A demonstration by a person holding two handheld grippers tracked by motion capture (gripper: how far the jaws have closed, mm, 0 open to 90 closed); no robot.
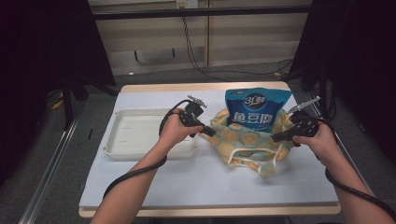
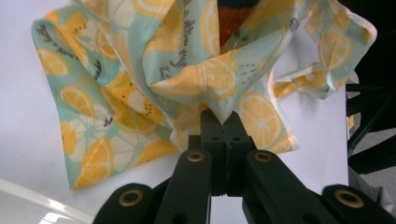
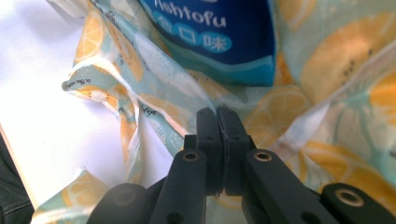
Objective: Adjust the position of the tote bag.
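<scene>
Starting at the left of the high view, a shallow white tray [image 1: 135, 133] is seen on the pale table [image 1: 210, 182], left of centre. Just right of it, the left gripper [image 1: 211, 132] is held by the left hand [image 1: 173, 129], its black jaws pointing toward the right of the frame. In the left gripper view [image 2: 223, 122] the jaws are pressed together on a fold of the lemon-print cloth bag [image 2: 187, 79], so a pinch of fabric is held between them.

The bag [image 1: 243, 142] lies crumpled at the centre of the table, right of the tray. A blue snack packet [image 1: 256, 109] stands upright in it, its top rising above the cloth toward the upper middle of the frame. In the right gripper view the packet [image 3: 215, 32] is seen at the top centre, with the bag [image 3: 327, 70] wrapped around it.

At the right of the high view, the right gripper [image 1: 275, 138] is held by the right hand [image 1: 322, 140] and aimed leftward at the bag's edge. In its own view [image 3: 216, 116] the jaws are brought together against the cloth; fabric appears to be nipped between the tips, though the fold there is hard to make out.
</scene>
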